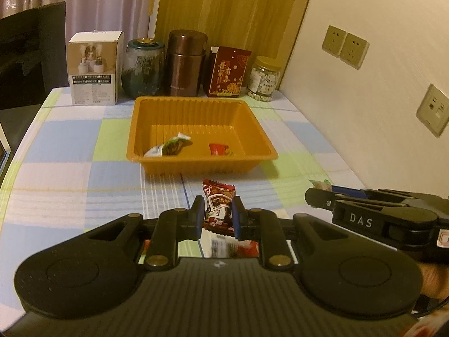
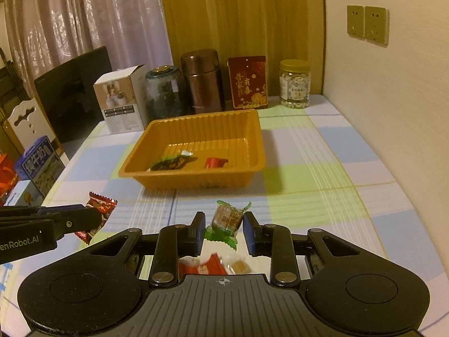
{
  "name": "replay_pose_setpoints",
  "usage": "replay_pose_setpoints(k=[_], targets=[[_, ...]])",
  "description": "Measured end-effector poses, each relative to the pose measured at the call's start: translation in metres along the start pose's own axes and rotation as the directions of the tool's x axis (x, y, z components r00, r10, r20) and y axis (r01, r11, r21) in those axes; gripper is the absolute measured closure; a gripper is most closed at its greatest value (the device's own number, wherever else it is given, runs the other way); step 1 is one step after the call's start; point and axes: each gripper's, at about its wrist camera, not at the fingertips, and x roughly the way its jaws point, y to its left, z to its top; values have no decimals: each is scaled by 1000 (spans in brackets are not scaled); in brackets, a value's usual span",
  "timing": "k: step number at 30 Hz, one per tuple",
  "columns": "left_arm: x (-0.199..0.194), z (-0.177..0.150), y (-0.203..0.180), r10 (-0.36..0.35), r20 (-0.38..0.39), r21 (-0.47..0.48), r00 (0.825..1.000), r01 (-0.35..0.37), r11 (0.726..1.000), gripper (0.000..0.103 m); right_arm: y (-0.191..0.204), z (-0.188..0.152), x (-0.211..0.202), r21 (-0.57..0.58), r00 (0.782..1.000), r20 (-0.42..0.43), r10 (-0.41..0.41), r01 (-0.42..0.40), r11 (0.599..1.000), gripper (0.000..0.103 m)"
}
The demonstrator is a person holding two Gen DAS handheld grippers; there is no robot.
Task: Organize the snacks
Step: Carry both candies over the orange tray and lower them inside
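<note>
An orange tray (image 1: 132,151) (image 2: 258,140) stands mid-table and holds a green-and-white snack (image 1: 168,148) (image 2: 168,163) and a red snack (image 1: 217,149) (image 2: 214,162). My left gripper (image 1: 217,214) is shut on a dark red wrapped candy (image 1: 220,196) in front of the tray; it also shows in the right wrist view (image 2: 99,209). My right gripper (image 2: 223,227) is open around a green-wrapped candy (image 2: 227,217) lying on the tablecloth, pads apart from it. In the left wrist view the right gripper (image 1: 314,196) reaches in from the right.
Along the back edge stand a white box (image 1: 94,67), a glass jar (image 1: 143,67), a brown canister (image 1: 185,64), a red box (image 1: 227,73) and a plastic jar (image 1: 263,80). A wall with sockets (image 1: 345,45) runs on the right. Chairs and boxes (image 2: 39,163) sit left.
</note>
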Motion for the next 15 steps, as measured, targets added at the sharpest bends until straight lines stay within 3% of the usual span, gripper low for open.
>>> replay_pose_setpoints(k=[15], targets=[[55,48,13,15,-5,8,1000,-15,1000,85,-8,57,51,8,999,6,34,-34,999,73]])
